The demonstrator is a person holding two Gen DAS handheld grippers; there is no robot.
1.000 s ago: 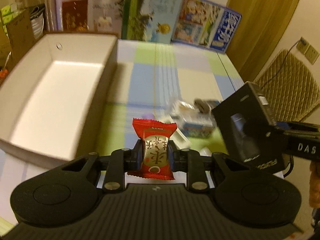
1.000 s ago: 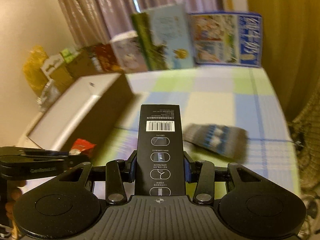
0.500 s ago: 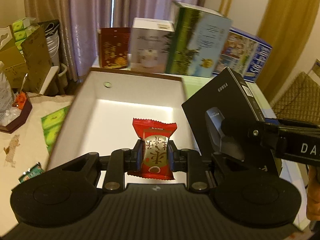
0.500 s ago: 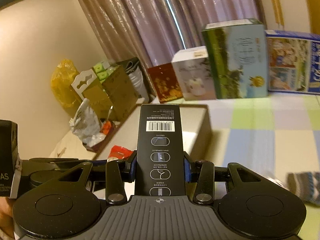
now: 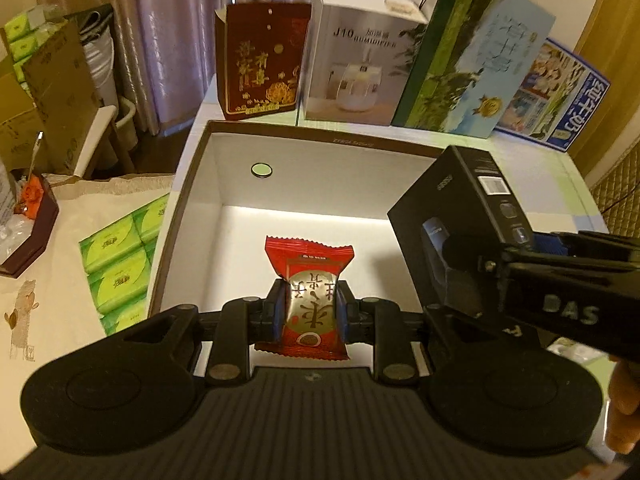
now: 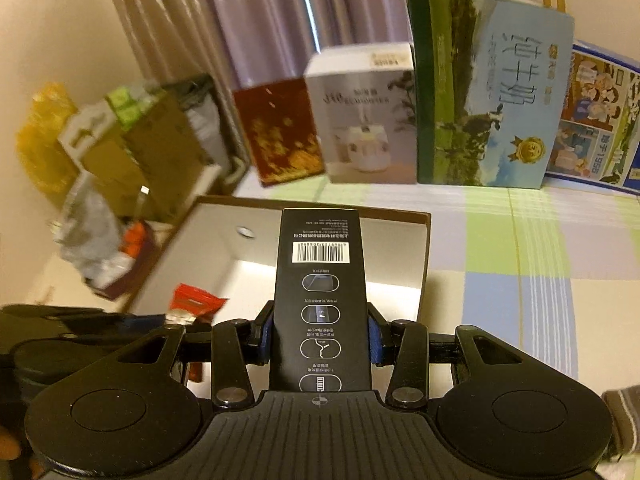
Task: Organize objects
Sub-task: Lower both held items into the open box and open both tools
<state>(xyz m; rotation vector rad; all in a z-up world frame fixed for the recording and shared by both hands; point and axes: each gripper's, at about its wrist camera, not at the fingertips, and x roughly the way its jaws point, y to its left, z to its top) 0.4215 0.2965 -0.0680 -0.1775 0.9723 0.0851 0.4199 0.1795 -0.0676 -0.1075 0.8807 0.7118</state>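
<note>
while both grippers (image 5: pixel 309 316) (image 6: pixel 320 338) grip, box (image 5: pixel 224 216) looms nearer.

Setting: home living/dining rm. Evidence: purple curtains (image 5: pixel 172 20) behind table w/ pastel checked tablecloth (image 6: pixel 516 248); consumer packaging stood along table's far edge, i.e. humidifier box (image 5: pixel 356 60), milk carton box (image 6: pixel 488 92), dark red gift box (image 5: pixel 260 64). Side surface at left w/ cream embroidered cloth (image 5: pixel 48 300), green tissue packs (image 5: pixel 120 268), cardboard boxes (image 5: pixel 60 92). Warm indoor lighting.
</note>
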